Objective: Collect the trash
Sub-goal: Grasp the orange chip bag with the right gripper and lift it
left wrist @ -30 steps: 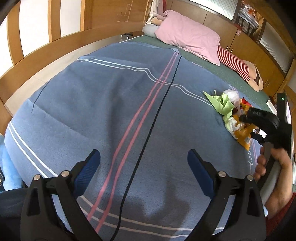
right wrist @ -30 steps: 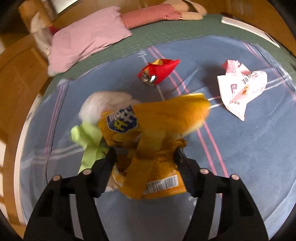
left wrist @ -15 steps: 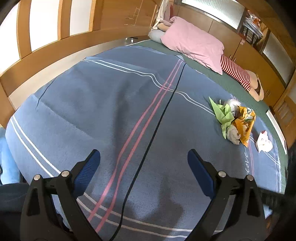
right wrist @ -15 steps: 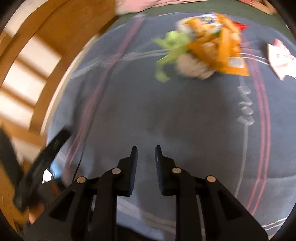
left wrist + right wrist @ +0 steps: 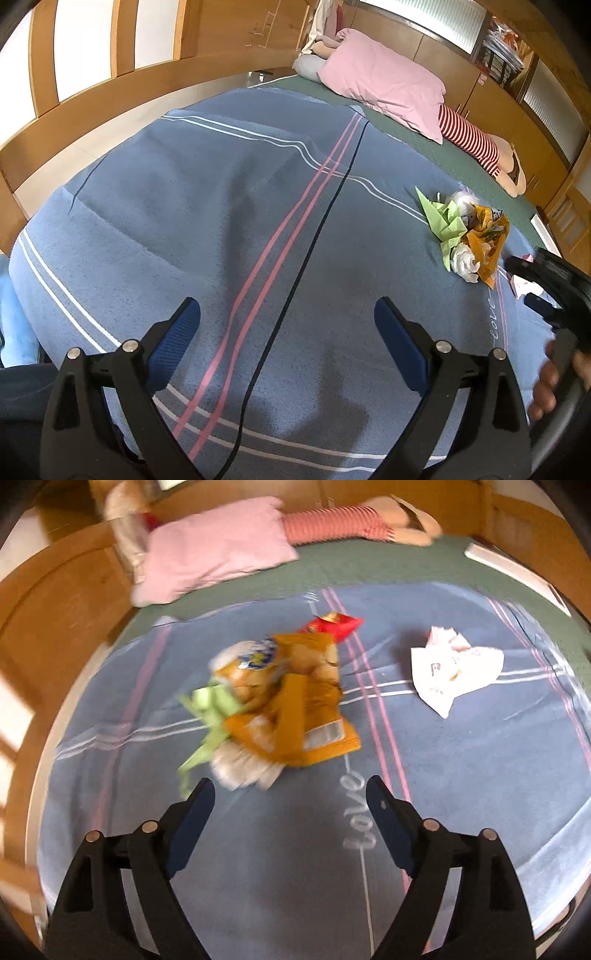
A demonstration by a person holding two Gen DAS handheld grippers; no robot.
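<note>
A bed, seen from two hand-held grippers. The trash pile (image 5: 280, 705), an orange snack bag bunched with green paper and white tissue, lay near the middle of the blue blanket (image 5: 461, 812). A red wrapper (image 5: 332, 624) sat just behind the pile, toward the head of the bed, and a crumpled white wrapper (image 5: 452, 674) lay apart, nearer the blanket's right edge.

The right gripper (image 5: 290, 812) hovered just short of the pile; its jaws had just been opening and stood apart with nothing between them. The left gripper (image 5: 288, 328) stood wide apart and empty over bare blanket near the foot edge.

Risks, as a judgement: the pile was loose, so a pinch could catch only the bag and leave tissue and paper behind. The soft blanket could bunch into the jaws. The two outlying wrappers could be missed.

A pink pillow (image 5: 384, 86) and a striped doll (image 5: 476, 146) lay on a green sheet at the head. Wooden panelling ringed the room
</note>
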